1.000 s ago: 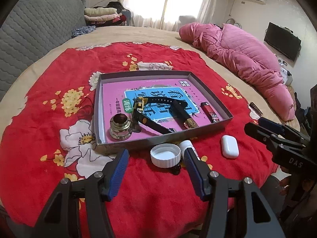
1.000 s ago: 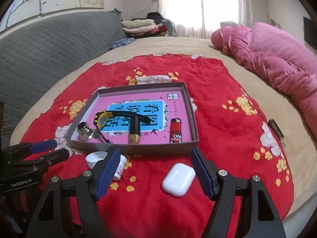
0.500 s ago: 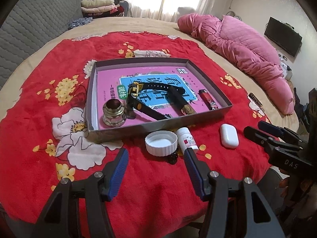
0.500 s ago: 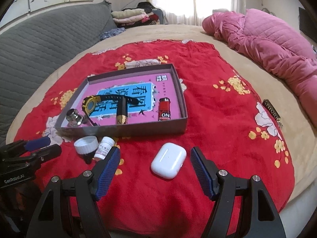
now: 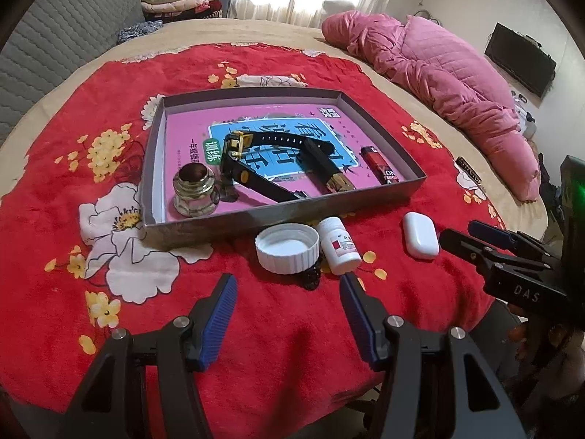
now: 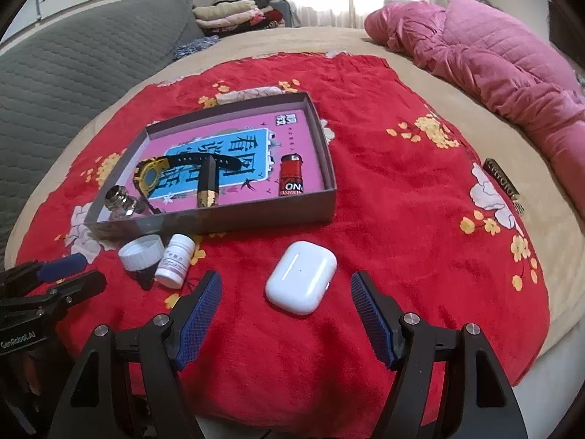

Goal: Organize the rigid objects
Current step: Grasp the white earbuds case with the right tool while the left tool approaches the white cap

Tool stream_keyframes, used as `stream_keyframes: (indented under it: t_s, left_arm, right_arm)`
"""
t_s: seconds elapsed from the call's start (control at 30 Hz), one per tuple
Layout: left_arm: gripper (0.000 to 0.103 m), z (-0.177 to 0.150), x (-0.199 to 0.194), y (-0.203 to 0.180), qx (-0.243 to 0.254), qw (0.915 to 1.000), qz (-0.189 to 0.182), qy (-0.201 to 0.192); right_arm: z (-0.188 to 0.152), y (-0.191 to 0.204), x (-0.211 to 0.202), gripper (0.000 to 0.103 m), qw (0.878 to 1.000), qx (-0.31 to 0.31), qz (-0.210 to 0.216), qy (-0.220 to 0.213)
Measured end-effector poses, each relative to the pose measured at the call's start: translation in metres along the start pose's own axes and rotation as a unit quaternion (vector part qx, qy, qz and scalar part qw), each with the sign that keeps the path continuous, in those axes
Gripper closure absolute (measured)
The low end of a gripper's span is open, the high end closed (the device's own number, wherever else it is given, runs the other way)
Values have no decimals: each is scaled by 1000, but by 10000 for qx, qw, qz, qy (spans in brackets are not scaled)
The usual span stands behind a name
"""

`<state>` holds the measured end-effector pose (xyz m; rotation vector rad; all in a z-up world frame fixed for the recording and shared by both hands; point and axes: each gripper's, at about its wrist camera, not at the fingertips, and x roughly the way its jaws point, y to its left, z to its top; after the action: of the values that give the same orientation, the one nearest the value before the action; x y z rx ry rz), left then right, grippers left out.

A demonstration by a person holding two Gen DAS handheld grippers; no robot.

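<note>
Left wrist view gave me my left gripper (image 5: 287, 292) low over the red floral blanket (image 5: 109, 84), its blue-padded jaws spread wide with nothing between them. Just ahead of the fingertips lay a white bottle cap (image 5: 287, 248), open side up, and touching its right side a small white pill bottle (image 5: 339, 246) lying on its side. Further right sat the white earbud case (image 5: 420, 234), apart from the bottle, with my right gripper (image 5: 471, 234) reaching in from that edge.

Behind those loose things stood the grey cardboard tray (image 5: 256, 219) with a pink printed floor. Inside it I saw a small glass jar (image 5: 195, 190) at the near left corner, a black watch with a yellow face (image 5: 252, 162) across the middle, a black-and-gold tube (image 5: 329, 172) beside the strap, and a red lighter (image 5: 380, 170) at the right wall.

From the right wrist view my right gripper (image 6: 285, 285) also had its jaws wide apart, and the earbud case (image 6: 301, 278) lay on the blanket between the two fingertips, touched by neither. The tray (image 6: 256, 217) sat just beyond it. A pink quilt (image 6: 493, 62) was bunched at the far right of the bed.
</note>
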<state>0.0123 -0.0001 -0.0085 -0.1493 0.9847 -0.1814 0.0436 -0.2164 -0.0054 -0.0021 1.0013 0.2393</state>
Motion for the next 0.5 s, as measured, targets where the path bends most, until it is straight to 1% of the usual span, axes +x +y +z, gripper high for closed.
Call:
stream_keyframes:
  t_s: [0.27,0.5]
  left_arm:
    - [45,-1,8,2,-87,9999,-68,122]
    - [45,-4,16,7,-256,9992,-171,259]
  right_arm:
    - [-1,-3,5,29,10000,51,-13,79]
    - [-3,-8,15,29,9994,184,-39,294]
